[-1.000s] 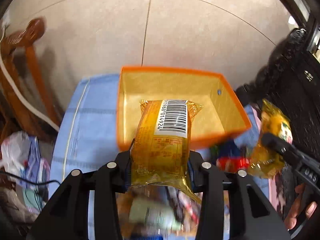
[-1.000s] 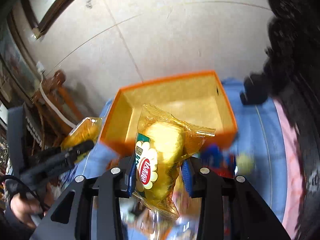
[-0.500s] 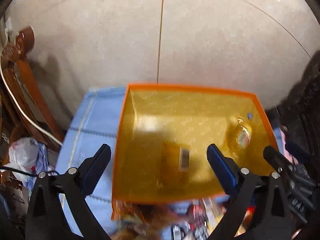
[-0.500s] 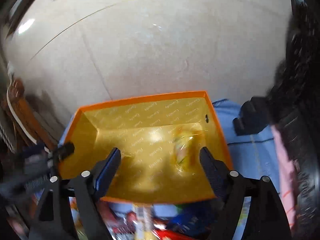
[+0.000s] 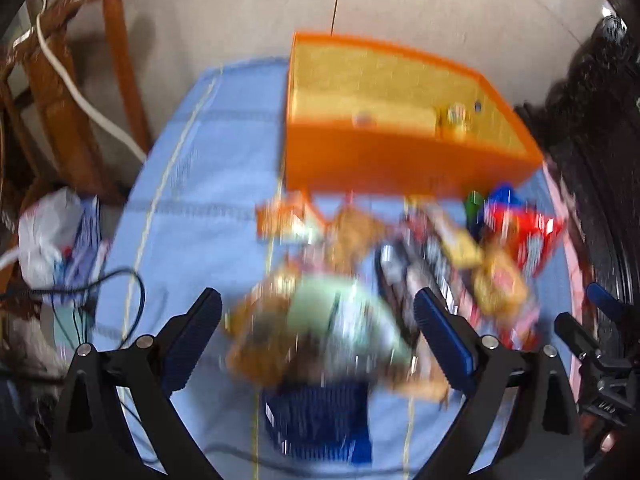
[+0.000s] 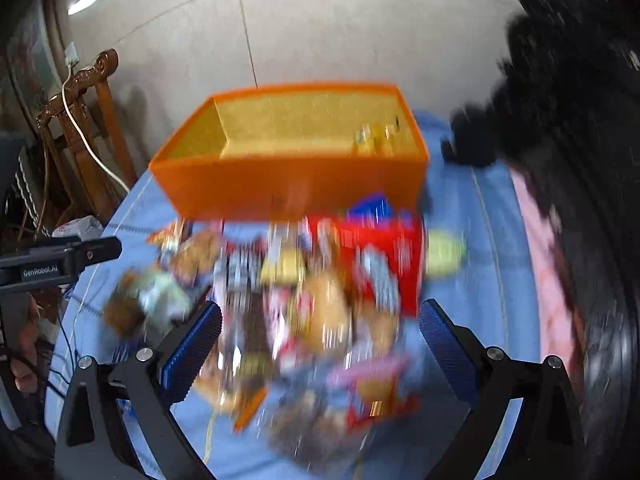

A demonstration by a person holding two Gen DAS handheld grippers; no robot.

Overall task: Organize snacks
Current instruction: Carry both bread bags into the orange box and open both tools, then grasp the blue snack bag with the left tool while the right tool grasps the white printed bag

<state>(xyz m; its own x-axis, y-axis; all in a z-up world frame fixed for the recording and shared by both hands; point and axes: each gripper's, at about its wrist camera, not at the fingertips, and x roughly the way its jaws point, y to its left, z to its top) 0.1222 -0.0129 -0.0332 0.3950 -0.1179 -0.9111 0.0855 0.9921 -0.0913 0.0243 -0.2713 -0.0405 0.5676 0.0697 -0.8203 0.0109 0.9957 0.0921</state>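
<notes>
Jaws apart and empty on left gripper (image 5: 316, 330); right gripper (image 6: 320, 334) still opening, pads clear. I'd single out one packet from the snack pile (image 6: 304, 300) near the orange box (image 6: 296, 188) before closing.

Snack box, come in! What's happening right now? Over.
Left hand-held gripper open, empty; right hand-held gripper opening, empty. Box holds yellow packets at one end. Snack pile on cloth, nothing blocking.

Both yellow packets (image 6: 374, 140) now lie in the orange box (image 6: 288, 184), dropped by each emptied claw, the right still opening.
</notes>
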